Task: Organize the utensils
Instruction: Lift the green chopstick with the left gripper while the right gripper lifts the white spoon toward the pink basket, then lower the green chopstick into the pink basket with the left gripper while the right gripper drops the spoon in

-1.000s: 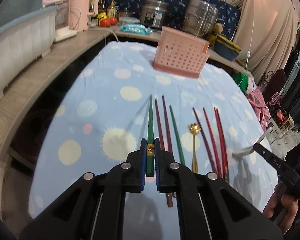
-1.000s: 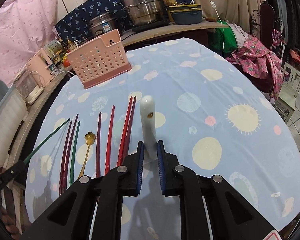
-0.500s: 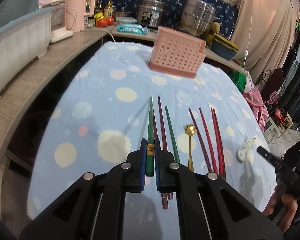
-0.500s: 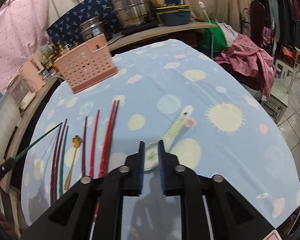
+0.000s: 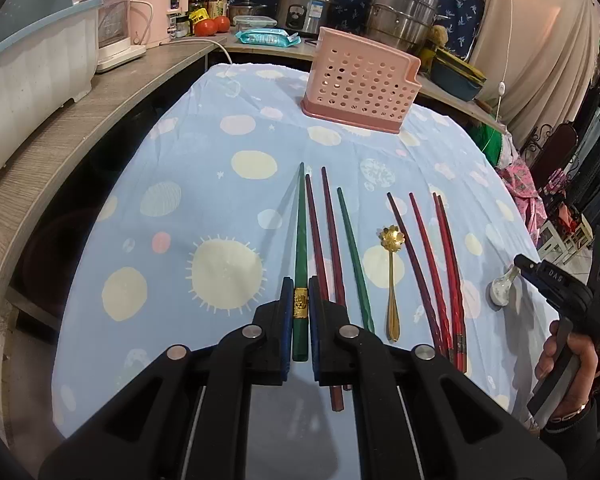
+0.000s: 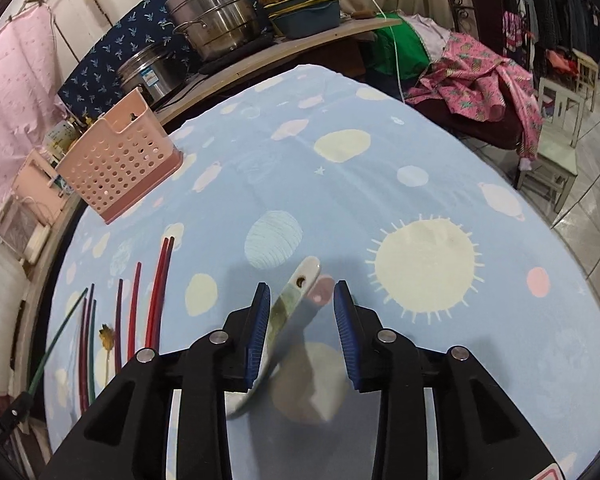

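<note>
Left wrist view: left gripper jaws clamp green chopstick.
Right gripper: jaws wide apart; spoon leans against left pad.
Risk: spoon may slide off, unsupported.
Basket: far ahead on tabletop.

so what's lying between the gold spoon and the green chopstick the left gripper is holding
In the left wrist view, three chopsticks lie between them on the cloth: two dark red chopsticks, then another green chopstick nearer the gold spoon. The left gripper grips the held green chopstick.

a home kitchen, probably: steel steamer pots and a rice cooker on a wooden counter, with clothes racks alongside.
</note>
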